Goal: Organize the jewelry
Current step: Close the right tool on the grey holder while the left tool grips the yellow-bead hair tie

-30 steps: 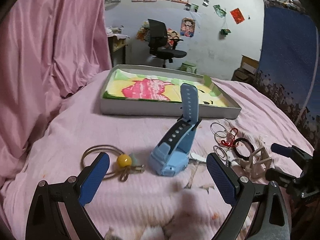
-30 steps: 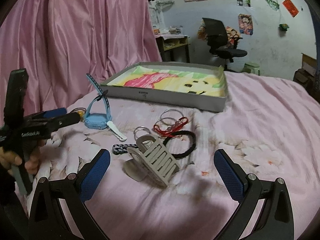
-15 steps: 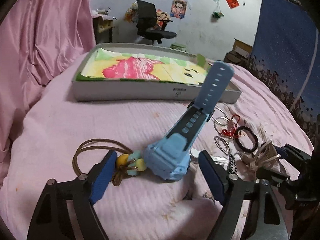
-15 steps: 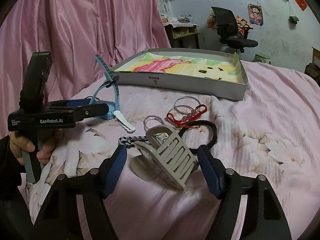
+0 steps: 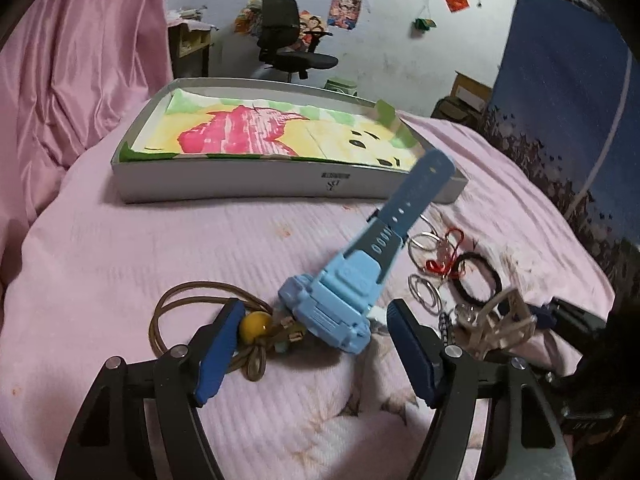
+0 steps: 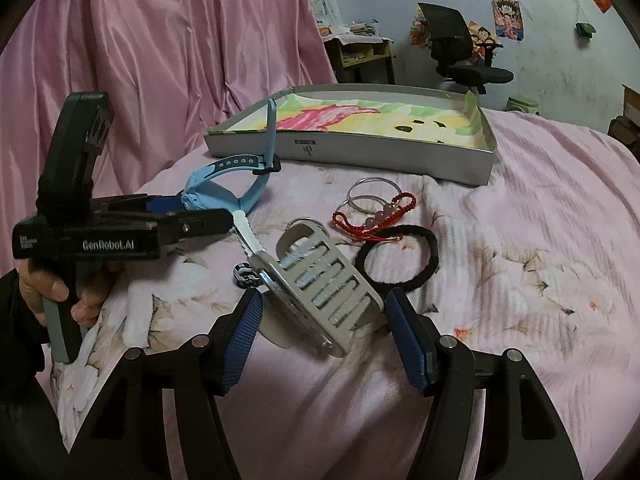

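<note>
Left wrist: left gripper [image 5: 310, 344] closing around blue watch [image 5: 340, 304] mid-bed, pads not touching; yellow bead cord [image 5: 256, 326] showing only here. Right wrist: right gripper [image 6: 320, 330] closing around grey hair claw [image 6: 320, 280], gaps remaining; hand [image 6: 52, 288] showing.

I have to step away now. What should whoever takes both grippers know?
Left gripper: jaws just been closing around the blue watch, pads not yet pressing.
Right gripper: jaws also closing, straddling the beige hair claw, no grip yet.
On the cloth: bead cord, silver rings, red bracelet, black hair tie.
Tray holds none: everything remains to be moved.
</note>
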`<move>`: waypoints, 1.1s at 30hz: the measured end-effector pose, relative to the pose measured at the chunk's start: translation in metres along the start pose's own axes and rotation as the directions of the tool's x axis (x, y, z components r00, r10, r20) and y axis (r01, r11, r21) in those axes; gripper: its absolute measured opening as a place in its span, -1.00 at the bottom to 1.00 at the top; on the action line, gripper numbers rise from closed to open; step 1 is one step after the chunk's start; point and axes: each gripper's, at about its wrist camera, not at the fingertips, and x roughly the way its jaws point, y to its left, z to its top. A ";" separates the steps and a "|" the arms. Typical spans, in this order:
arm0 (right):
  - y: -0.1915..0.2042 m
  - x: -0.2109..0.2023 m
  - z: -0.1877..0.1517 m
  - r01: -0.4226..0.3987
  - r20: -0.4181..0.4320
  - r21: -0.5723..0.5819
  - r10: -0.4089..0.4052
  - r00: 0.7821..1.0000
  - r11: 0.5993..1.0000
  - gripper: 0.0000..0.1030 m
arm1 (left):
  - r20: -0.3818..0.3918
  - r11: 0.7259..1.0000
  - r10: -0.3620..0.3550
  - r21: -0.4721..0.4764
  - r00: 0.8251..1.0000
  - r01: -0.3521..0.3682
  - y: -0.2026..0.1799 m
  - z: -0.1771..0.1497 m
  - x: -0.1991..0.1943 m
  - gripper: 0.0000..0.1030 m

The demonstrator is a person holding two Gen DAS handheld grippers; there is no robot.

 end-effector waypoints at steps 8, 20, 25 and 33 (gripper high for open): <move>0.004 0.002 0.000 0.014 0.006 -0.006 -0.014 1.000 1.000 0.00 | 0.018 0.998 0.057 -0.019 0.998 -0.057 -0.005 -0.004 -0.005 -0.18; 0.003 0.000 -0.002 -0.004 0.014 -0.002 0.004 1.000 1.000 -0.08 | -0.006 0.999 0.004 -0.046 1.000 -0.004 -0.009 -0.022 -0.021 -0.40; 0.002 0.001 -0.003 -0.010 0.007 0.000 0.010 1.000 1.000 -0.10 | -0.016 0.999 0.051 -0.007 0.999 -0.051 -0.020 -0.028 -0.022 -0.43; 0.004 0.000 -0.005 -0.016 0.009 -0.010 0.016 1.000 1.000 -0.51 | 0.016 0.999 0.048 -0.012 0.999 -0.048 -0.031 -0.036 -0.041 -0.43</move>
